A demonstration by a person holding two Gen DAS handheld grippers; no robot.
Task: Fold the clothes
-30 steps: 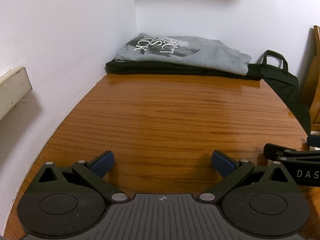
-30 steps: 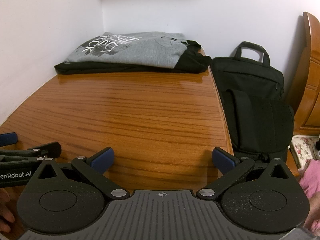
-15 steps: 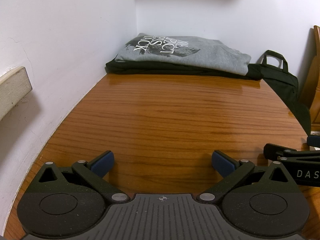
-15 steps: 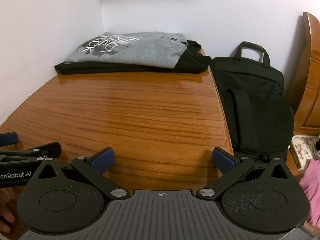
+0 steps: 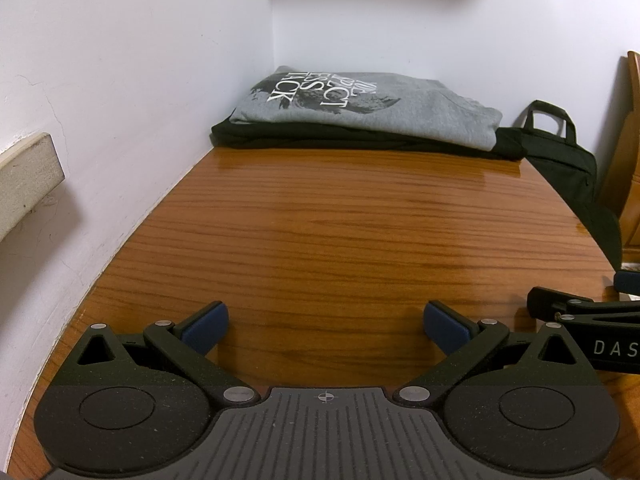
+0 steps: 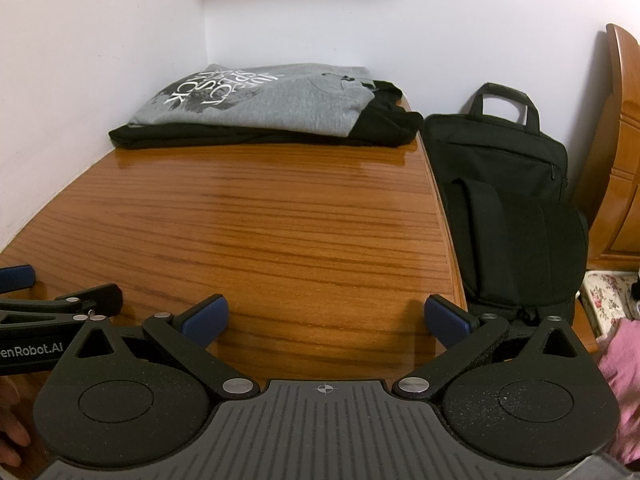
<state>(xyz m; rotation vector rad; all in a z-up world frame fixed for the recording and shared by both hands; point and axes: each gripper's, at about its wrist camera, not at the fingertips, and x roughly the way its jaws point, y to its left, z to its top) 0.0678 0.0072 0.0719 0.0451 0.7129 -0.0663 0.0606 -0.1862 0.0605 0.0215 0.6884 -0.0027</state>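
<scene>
- The grey shirt (image 5: 360,108) lies folded on a black garment (image 5: 320,142) at the far end of the table (image 5: 320,220), in the wall corner; neither has shifted since a second ago.
- Nothing differs from the earlier frames: both grippers stay where they were, low over the table's near edge, well apart from the shirt.
- The left gripper (image 5: 326,318) points level toward the shirt, jaws spread wide, nothing between its blue pads (image 5: 206,320).
- The right gripper (image 6: 326,316) sits just beside it, toward the table's right edge, also aimed at the shirt, jaws wide and empty.
- Each gripper shows at the other view's side edge.
- A black bag (image 6: 508,200) stands off the table's right edge, beside the garment.
- Fingertips (image 6: 12,440) show at the near left corner of the right view; pink cloth (image 6: 620,368) at its right.
</scene>
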